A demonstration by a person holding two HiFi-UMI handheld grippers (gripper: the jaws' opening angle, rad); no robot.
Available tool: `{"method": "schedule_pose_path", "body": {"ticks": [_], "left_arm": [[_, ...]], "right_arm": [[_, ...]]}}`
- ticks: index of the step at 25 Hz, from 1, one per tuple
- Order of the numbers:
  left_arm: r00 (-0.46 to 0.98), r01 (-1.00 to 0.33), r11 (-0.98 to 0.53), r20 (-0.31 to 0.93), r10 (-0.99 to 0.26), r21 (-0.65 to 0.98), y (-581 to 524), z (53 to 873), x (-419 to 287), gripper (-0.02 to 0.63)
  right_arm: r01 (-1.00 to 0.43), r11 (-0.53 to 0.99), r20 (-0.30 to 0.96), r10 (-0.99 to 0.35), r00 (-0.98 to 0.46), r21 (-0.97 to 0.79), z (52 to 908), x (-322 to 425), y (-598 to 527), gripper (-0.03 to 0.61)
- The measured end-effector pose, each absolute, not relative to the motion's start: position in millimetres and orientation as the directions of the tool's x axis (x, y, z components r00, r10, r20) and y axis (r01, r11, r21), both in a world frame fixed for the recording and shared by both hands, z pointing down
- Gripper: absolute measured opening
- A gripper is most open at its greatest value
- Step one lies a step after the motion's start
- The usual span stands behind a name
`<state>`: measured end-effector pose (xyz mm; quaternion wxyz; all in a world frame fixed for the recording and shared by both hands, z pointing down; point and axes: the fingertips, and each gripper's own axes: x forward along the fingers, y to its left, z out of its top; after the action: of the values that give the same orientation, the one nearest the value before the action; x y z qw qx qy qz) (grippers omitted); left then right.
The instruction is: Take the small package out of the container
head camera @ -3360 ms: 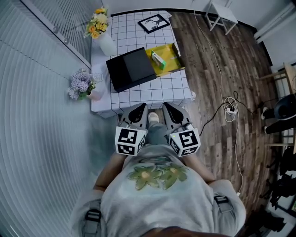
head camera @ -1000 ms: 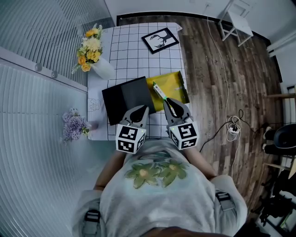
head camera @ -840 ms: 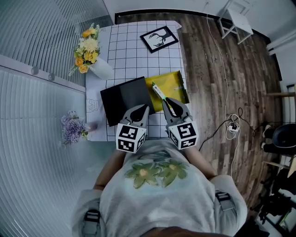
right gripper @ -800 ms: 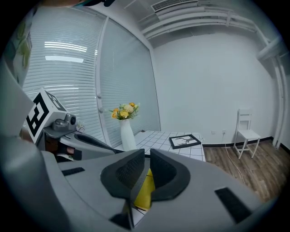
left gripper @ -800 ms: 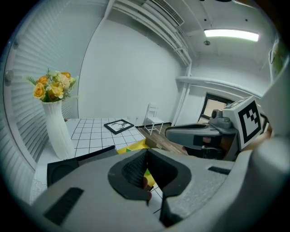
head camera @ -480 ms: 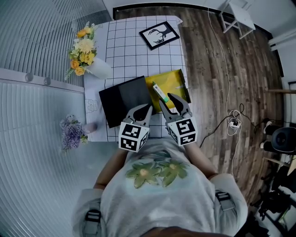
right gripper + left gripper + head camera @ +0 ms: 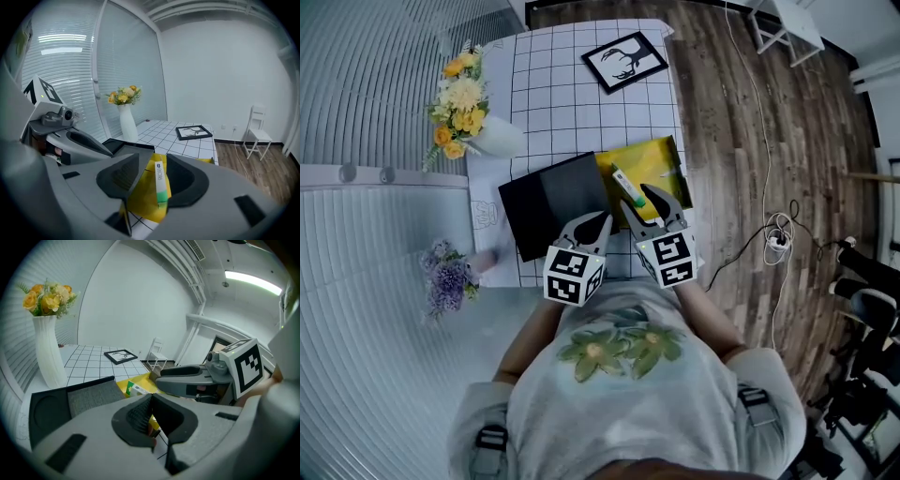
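A yellow container (image 7: 661, 159) lies open on the checked table (image 7: 572, 112), with a black lid (image 7: 548, 202) beside it on the left. The small white and green package (image 7: 624, 184) stands on edge along the container's left side. My right gripper (image 7: 637, 201) hovers at the container's near end, open, its jaws having just been opening. In the right gripper view the package (image 7: 159, 180) shows in the gap between the right gripper's (image 7: 152, 159) pads, untouched, over the container (image 7: 145, 201). My left gripper (image 7: 602, 219) is shut and empty, over the lid's near right corner. The left gripper view shows its tips (image 7: 151, 397) together, the package (image 7: 136, 389) beyond.
A white vase of yellow flowers (image 7: 492, 136) stands at the table's left edge and a framed deer picture (image 7: 624, 62) lies at the far end. Purple flowers (image 7: 445, 277) sit by the near left corner. A cable and plug strip (image 7: 778, 225) lie on the wooden floor to the right.
Both grippers have come down and forward over the table's near edge, towards the container. The right jaws, shut a second ago, now stand apart. The left jaws stay together.
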<state>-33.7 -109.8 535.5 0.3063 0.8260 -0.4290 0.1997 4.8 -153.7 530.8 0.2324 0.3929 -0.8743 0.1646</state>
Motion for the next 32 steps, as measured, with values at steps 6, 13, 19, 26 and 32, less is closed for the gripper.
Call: {"method": "schedule_pose_path", "body": {"ticks": [6, 13, 19, 26, 32], "left_arm": [[0.541, -0.839, -0.409, 0.626, -0.562, 0.359, -113.4, 557.4, -38.9, 0.008], [0.522, -0.851, -0.384, 0.656, -0.545, 0.359, -119.5, 574.7, -44.6, 0.008], [0.511, -0.858, -0.365, 0.672, -0.535, 0.362, -126.3, 583.9, -48.0, 0.008], [0.503, -0.862, -0.354, 0.685, -0.527, 0.362, -129.4, 590.9, -49.2, 0.008], [0.500, -0.864, -0.350, 0.694, -0.518, 0.362, -129.6, 595.7, -48.6, 0.008]], "right_arm": [[-0.755, 0.646, 0.570, -0.582, -0.580, -0.109, 549.5, 3.6, -161.7, 0.160], [-0.759, 0.642, 0.610, -0.561, -0.560, -0.107, 569.4, 5.9, -167.7, 0.163], [-0.756, 0.644, 0.657, -0.521, -0.545, -0.117, 589.0, 9.1, -166.7, 0.167], [-0.754, 0.645, 0.681, -0.499, -0.536, -0.120, 600.6, 5.7, -167.7, 0.172], [-0.751, 0.652, 0.710, -0.479, -0.517, -0.106, 615.5, 4.9, -171.2, 0.173]]}}
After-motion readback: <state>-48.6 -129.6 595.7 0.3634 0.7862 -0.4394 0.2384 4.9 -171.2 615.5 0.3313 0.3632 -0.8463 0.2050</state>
